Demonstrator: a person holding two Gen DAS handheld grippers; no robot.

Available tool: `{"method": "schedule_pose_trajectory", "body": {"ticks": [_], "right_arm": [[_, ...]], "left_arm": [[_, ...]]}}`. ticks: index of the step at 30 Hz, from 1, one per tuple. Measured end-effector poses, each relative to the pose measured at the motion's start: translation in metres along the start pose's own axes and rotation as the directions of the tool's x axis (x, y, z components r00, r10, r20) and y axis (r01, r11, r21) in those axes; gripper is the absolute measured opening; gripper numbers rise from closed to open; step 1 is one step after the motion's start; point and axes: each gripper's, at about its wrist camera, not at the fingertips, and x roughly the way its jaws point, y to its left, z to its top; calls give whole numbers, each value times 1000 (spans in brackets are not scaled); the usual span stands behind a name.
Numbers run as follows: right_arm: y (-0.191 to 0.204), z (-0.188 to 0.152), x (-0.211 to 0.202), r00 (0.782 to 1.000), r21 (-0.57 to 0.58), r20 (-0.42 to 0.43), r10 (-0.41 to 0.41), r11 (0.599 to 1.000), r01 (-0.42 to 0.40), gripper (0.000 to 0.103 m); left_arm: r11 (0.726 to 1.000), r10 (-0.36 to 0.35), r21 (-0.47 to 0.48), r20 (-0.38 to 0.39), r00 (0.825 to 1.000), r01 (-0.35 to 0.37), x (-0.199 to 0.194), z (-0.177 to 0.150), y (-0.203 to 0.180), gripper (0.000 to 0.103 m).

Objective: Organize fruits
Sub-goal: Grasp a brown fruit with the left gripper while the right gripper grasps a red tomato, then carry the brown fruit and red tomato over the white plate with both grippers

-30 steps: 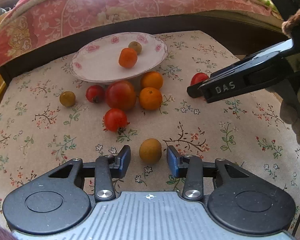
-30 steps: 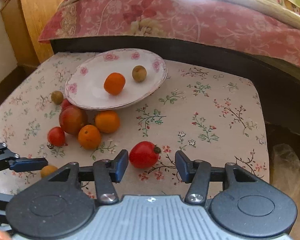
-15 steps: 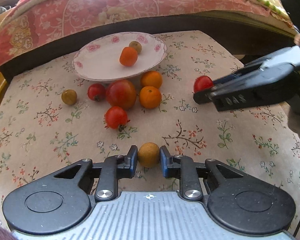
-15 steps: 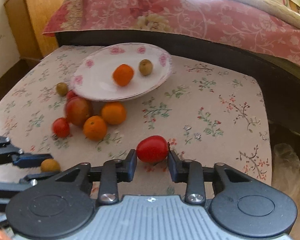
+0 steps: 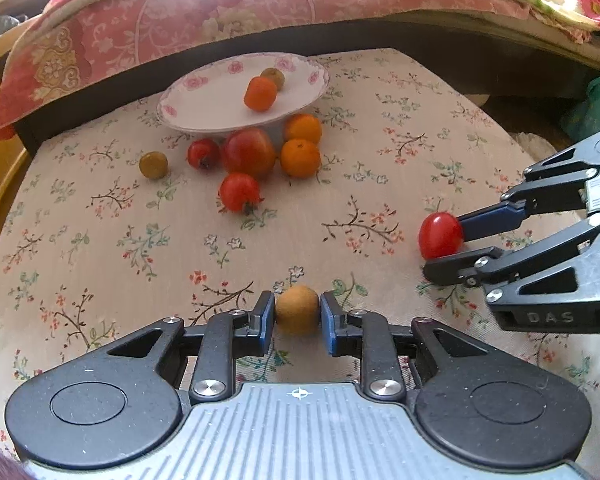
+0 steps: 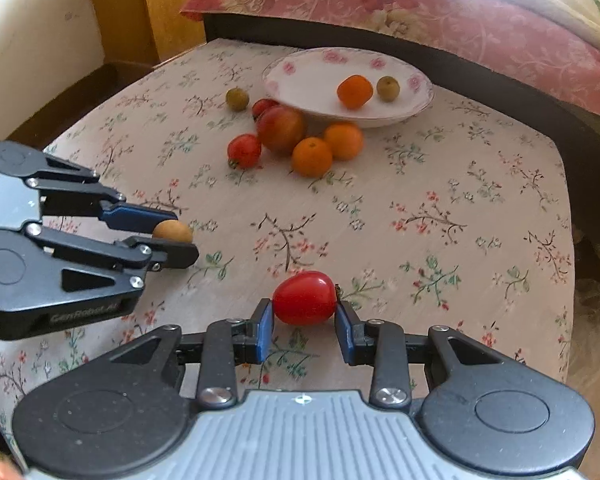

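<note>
While both tools are sitting low in their own frames, I'm clamping the left gripper (image 5: 298, 316) on a small brown fruit (image 5: 297, 309), pads pressing both its sides. Its jaws have just been closing, then easing open a touch, with that fruit between them. I'm also clamping the right gripper (image 6: 304, 320) on a red tomato (image 6: 304, 298); those jaws have just been closing on it too. Held across the widest part, I'd guess so neither round thing rolls out.

Both fruits are looking close to the floral cloth (image 5: 380, 128); I'm not telling whether they're lifted clear.

In the left wrist view the white plate (image 5: 180, 109) is sitting upper centre, already carrying an orange fruit (image 5: 260, 93) and a small greenish one (image 5: 273, 77). Just below its rim a cluster is waiting: a big red fruit (image 5: 249, 151), two oranges (image 5: 301, 144), two small tomatoes (image 5: 240, 191), and an olive-coloured fruit (image 5: 153, 164) off to the left.

I'm judging the plate is the collection spot, so both loads are probably heading up-frame. The sloped rim is inviting rolling, so I'm planning gentle releases.
</note>
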Motion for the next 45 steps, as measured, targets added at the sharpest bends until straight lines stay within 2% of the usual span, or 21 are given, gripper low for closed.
{"method": "schedule_pose_trajectory", "body": {"ticks": [5, 7, 13, 24, 28, 29, 31, 33, 34, 39, 45], "right_arm": [[-2, -2, 1, 1000, 10, 4, 8, 1000, -8, 39], [-2, -2, 0, 1000, 7, 2, 10, 1000, -10, 44], [-4, -4, -6, 999, 12, 23, 25, 1000, -25, 49], [-2, -6, -6, 999, 12, 17, 28, 1000, -28, 49], [0, -7, -6, 1000, 12, 13, 26, 1000, -26, 49], [0, -7, -7, 1000, 14, 13, 25, 1000, -25, 49], [-1, -7, -6, 1000, 22, 5, 16, 1000, -17, 48], [-3, -6, -4, 1000, 33, -6, 1, 999, -1, 41], [-4, -6, -4, 1000, 39, -10, 2, 999, -2, 38], [-4, -2, -3, 1000, 45, -11, -12, 999, 12, 37], [-7, 13, -9, 999, 63, 37, -18, 998, 16, 37]], "left_arm": [[1000, -2, -1, -1, 1000, 2, -1, -1, 3, 40], [1000, -2, -1, -4, 1000, 2, -2, -2, 3, 43], [1000, 0, -21, 2, 1000, 0, -7, -5, 5, 53], [1000, -3, -26, 3, 1000, 3, -5, -4, 5, 55], [1000, 1, -31, -3, 1000, -1, -4, -4, 5, 52], [999, 0, -32, -6, 1000, 0, -3, -4, 5, 49], [999, -8, -34, -16, 1000, 7, -2, -4, 5, 35], [999, -14, -31, -19, 1000, 14, -2, -3, 3, 32], [1000, -13, -26, -19, 1000, 13, -2, -2, 2, 32], [1000, -13, -26, -11, 1000, 13, -2, 4, -1, 32], [999, -16, -45, 27, 1000, 17, -7, 19, -1, 32]]}}
